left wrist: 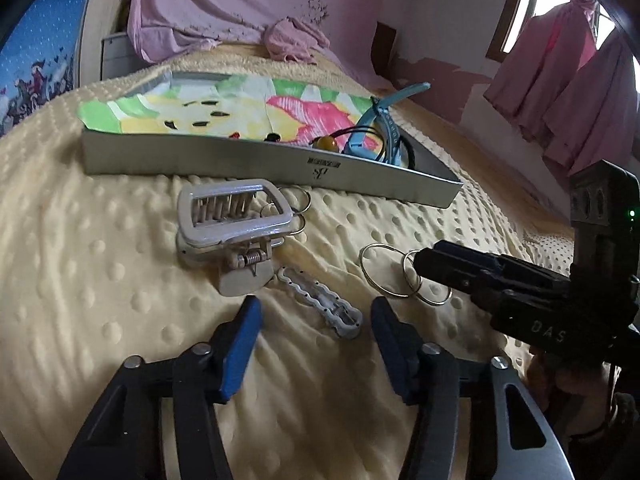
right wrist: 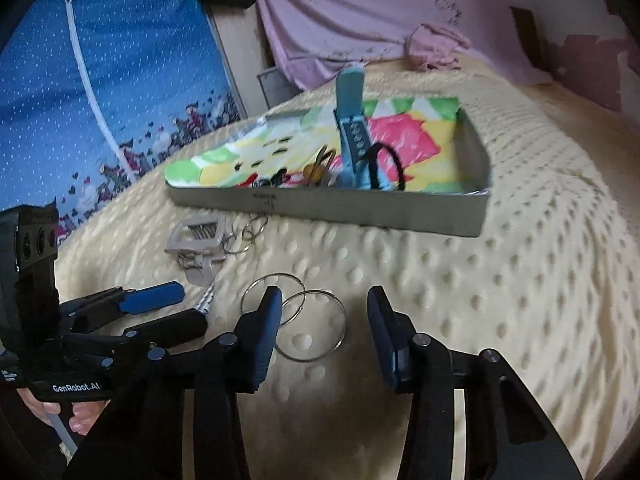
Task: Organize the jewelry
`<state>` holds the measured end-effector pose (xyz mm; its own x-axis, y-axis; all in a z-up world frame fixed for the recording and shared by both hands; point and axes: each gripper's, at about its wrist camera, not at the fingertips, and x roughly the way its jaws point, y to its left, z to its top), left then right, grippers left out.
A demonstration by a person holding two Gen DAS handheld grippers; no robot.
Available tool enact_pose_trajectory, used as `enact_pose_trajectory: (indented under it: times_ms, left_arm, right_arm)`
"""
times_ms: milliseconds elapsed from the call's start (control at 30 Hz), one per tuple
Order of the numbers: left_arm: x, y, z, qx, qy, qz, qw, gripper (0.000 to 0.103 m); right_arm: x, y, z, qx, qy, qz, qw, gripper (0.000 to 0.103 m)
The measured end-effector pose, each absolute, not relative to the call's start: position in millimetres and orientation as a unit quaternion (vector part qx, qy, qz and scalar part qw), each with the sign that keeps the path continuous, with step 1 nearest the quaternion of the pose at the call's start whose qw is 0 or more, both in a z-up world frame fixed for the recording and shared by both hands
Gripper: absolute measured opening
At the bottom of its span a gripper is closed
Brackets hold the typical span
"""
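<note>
On the bed [left wrist: 100,300], covered in a dotted yellow blanket, a shallow tray [left wrist: 256,162] with a bright paper lining serves as the landmark. Inside it, toward its right end, lie a blue watch [left wrist: 380,128], a black cord [right wrist: 390,160] and some small beads. Just in front of the tray sits a white hair clip [left wrist: 232,232], with small rings [left wrist: 302,208] touching its far side. Nearer than the clip lies a white wavy barrette [left wrist: 320,304], and to its right two large hoops [left wrist: 394,276] overlap each other on the blanket. The left claw [left wrist: 316,344] is about half open with the barrette's near end between its blue pads, neither pad pressing on it. The right claw [right wrist: 322,336] is partly open, down over the hoops: one finger [right wrist: 264,332] covers part of the nearer hoop, the other stands clear of it, and nothing is gripped. Both claws point down at the blanket, side by side.
</note>
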<state>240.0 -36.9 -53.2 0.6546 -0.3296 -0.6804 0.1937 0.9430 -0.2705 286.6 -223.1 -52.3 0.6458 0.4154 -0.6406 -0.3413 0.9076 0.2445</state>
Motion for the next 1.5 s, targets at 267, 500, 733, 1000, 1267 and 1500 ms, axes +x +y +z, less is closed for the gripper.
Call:
enact_pose_trajectory:
  times_ms: [267,500,733,1000,1267,1500]
  left_arm:
    - [242,-34,-61,-0.101,0.397,-0.128,0.903,0.029]
    - [235,-31,-61,-0.102,0.392,-0.119,0.907,0.015]
    - [212,-31,-53,-0.095,0.383,-0.123,0.911,0.015]
    - [181,-31,-39,-0.099,0.36,-0.14,0.917,0.015]
    - [182,-36,-17,-0.082,0.329,-0.15,0.929,0.015]
    - [217,-28,8,-0.085,0.316,-0.148,0.933,0.015]
  right_arm:
    - [303,-208,-66,0.044,0.389,0.222,0.893,0.033]
    - [292,-191,-69,0.018,0.39,0.231,0.891,0.024]
    - [276,-207,-62,0.039,0.363,0.238,0.9,0.003]
    - [251,-227,-36,0.05,0.295,0.224,0.927,0.002]
    - [245,-234,-10,0.045,0.267,0.224,0.936,0.002]
    - [255,-227,20,0.024,0.242,0.228,0.943,0.002]
